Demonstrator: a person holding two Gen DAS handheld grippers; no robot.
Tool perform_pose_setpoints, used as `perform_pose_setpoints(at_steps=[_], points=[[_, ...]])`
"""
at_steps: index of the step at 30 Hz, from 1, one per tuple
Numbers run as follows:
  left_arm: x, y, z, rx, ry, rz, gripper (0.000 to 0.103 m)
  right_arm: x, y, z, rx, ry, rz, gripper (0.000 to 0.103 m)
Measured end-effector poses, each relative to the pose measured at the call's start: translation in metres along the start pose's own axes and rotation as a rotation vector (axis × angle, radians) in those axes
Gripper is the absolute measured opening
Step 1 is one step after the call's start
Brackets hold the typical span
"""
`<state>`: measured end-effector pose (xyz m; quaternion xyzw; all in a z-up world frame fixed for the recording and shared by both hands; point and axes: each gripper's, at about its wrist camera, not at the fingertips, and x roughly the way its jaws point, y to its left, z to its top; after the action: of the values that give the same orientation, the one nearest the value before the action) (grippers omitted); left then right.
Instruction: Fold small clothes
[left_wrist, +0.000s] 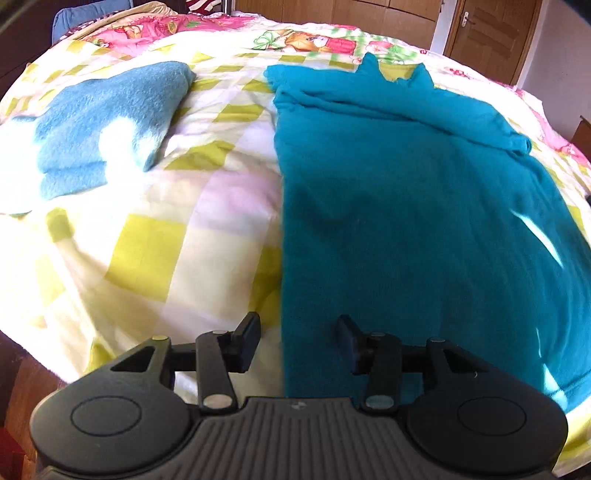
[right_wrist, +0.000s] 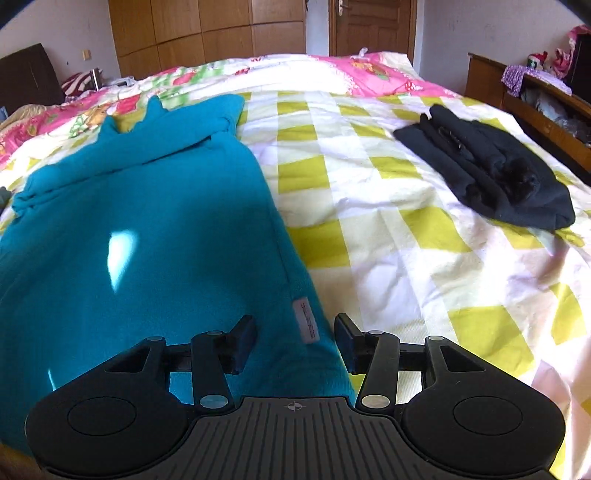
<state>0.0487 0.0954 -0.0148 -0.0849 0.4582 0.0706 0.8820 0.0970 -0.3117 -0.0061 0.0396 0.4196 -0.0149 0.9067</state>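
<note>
One teal fleece garment (left_wrist: 424, 221) lies spread flat on the bed, its sleeve folded across the upper part, and it reaches right up under both grippers. A small pale label (right_wrist: 306, 321) is sewn at its right side seam, just ahead of the right gripper's fingers and between them. Two other pieces of clothing are in view, both already folded: one light blue fluffy garment (left_wrist: 107, 122) far ahead and to the left of the left gripper's fingers, and one black garment (right_wrist: 495, 170) far ahead and to the right of the right gripper's fingers. All three rest on a yellow-and-white checked quilt (right_wrist: 388, 229) with a pink printed border.

The left gripper (left_wrist: 297, 341) has its jaws wide apart and empty, straddling the teal garment's left edge. The right gripper (right_wrist: 295, 341) is likewise spread wide, holding nothing, straddling the right edge. Both point forward along the bed, low over the near hem and level.
</note>
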Motion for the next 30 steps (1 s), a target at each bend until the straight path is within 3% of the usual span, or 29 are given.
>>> perform_pose_setpoints(at_steps=[3,9,14,19,23,25,26,28,30], points=[[-0.009,0.001,-0.015,0.008,0.001,-0.004,0.059,-0.006,-0.006,-0.013,0.026,-0.019,0.045,0.047],[-0.010,-0.004,-0.014,0.013,0.012,-0.024,0.059,-0.003,-0.026,-0.011,0.143,0.011,0.136,0.047],[-0.019,-0.013,-0.021,0.067,0.011,-0.048,0.059,-0.003,-0.027,-0.012,0.123,0.037,0.161,0.046],[-0.024,-0.015,-0.024,0.062,0.011,-0.091,0.058,-0.006,-0.033,-0.012,0.173,0.089,0.205,0.039],[-0.011,-0.016,-0.025,0.041,0.061,-0.123,0.059,0.005,-0.036,-0.011,0.224,0.118,0.205,0.039],[0.000,-0.014,-0.024,0.007,0.097,-0.134,0.058,0.009,-0.036,-0.010,0.255,0.128,0.210,0.031],[0.003,-0.012,-0.023,-0.021,0.109,-0.143,0.058,0.007,-0.036,-0.010,0.268,0.129,0.237,0.016],[0.002,-0.004,-0.022,-0.076,0.118,-0.187,0.035,-0.003,-0.035,-0.012,0.293,0.116,0.293,0.013],[-0.006,0.001,-0.021,-0.091,0.099,-0.221,0.028,-0.018,-0.032,-0.014,0.301,0.084,0.326,0.012]])
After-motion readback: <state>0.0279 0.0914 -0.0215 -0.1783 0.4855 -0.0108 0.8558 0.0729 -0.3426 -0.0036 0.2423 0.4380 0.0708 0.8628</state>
